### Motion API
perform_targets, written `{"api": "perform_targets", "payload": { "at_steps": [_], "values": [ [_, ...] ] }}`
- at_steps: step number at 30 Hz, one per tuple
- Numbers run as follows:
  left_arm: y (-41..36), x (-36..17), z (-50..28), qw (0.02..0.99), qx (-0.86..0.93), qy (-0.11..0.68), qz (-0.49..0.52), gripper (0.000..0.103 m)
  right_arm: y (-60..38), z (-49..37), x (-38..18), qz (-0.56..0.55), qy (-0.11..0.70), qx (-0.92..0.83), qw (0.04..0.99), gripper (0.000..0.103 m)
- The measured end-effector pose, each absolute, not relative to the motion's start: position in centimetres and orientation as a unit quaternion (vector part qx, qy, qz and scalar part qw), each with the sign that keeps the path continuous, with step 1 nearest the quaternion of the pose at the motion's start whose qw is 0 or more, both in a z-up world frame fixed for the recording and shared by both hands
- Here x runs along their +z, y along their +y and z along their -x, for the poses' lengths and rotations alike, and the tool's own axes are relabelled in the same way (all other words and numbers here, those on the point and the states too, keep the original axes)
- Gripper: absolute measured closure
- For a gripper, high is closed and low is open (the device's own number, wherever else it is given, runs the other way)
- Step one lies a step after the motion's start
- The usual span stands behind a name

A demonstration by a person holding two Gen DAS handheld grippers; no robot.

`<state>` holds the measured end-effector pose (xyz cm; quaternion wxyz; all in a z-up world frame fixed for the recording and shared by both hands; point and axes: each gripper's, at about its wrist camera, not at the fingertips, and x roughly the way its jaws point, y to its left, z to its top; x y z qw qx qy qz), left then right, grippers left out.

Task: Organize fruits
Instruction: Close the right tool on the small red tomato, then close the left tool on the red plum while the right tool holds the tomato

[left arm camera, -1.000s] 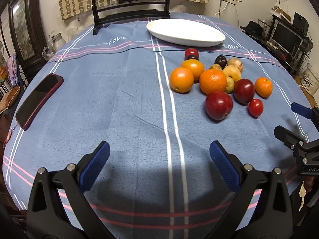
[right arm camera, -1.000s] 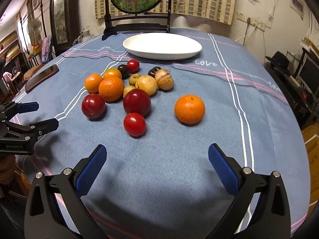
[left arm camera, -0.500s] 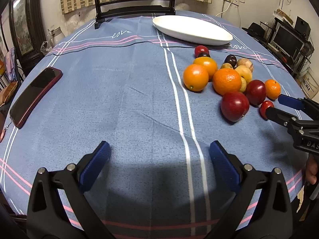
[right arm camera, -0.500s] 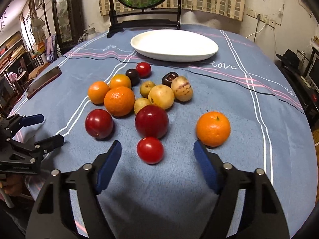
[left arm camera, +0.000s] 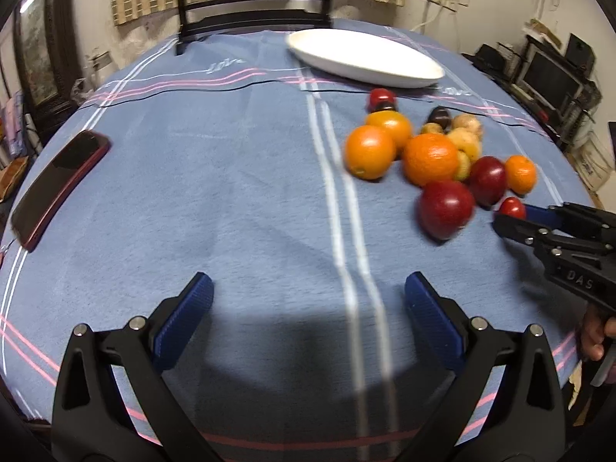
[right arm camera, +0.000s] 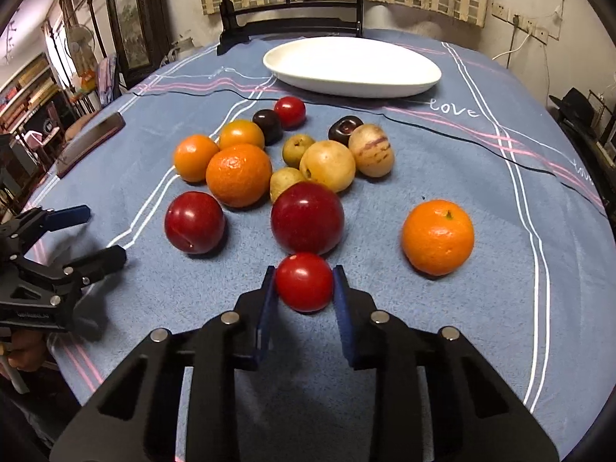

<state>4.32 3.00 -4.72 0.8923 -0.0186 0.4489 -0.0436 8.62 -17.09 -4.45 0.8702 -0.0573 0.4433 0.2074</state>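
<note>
The small red fruit [right arm camera: 304, 282] is enclosed between the pads of the right tool [right arm camera: 304, 296] on the counter [right arm camera: 500, 308], just in front of the fruit cluster. The left tool [left arm camera: 308, 308] is held spread wide over bare cloth, gripping nothing. The white plate [right arm camera: 385, 81] is positioned beyond the fruit.

Your table [right arm camera: 500, 327], under a blue striped cloth, carries a white plate [right arm camera: 352, 63] at the far side, fruit [right arm camera: 238, 175] clustered just before the plate, and a red phone [left arm camera: 57, 183] well left of it.

Dim indoor light, motion-blurred left view, fisheye-bent edges, soft shadows.
</note>
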Motion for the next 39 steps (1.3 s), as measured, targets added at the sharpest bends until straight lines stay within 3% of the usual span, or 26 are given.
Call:
{"api": "perform_targets", "payload": {
  "at_steps": [6,12,13,25,30,39],
  "values": [
    [-0.2,-3.3,-4.8,0.898,-0.121,0.423,0.011,0.011,-18.8,-8.4,-4.5,0.021,0.44,0.21,0.873,0.072],
    [-2.5,-3.9,-7.2,0.882,-0.155,0.445,0.017,0.052,-19.3,-8.4,-4.4,0.0,0.432,0.217,0.875,0.072],
    [-2.7,-4.0,-7.5,0.879,-0.158,0.45,0.02,0.054,-19.4,-8.4,-4.4,-0.005,0.431,0.22,0.875,0.072],
    [-4.1,-4.6,-9.3,0.87,-0.157,0.467,0.02,0.054,-19.6,-8.0,-4.3,-0.011,0.42,0.238,0.876,0.072],
    [-4.3,-4.8,-9.2,0.871,-0.156,0.465,0.013,0.062,-19.6,-8.1,-4.4,-0.011,0.417,0.239,0.877,0.072],
    [-2.4,-3.6,-8.5,0.87,-0.176,0.458,0.044,0.062,-19.7,-8.2,-3.4,-0.012,0.415,0.248,0.876,0.072]
  ]
}}
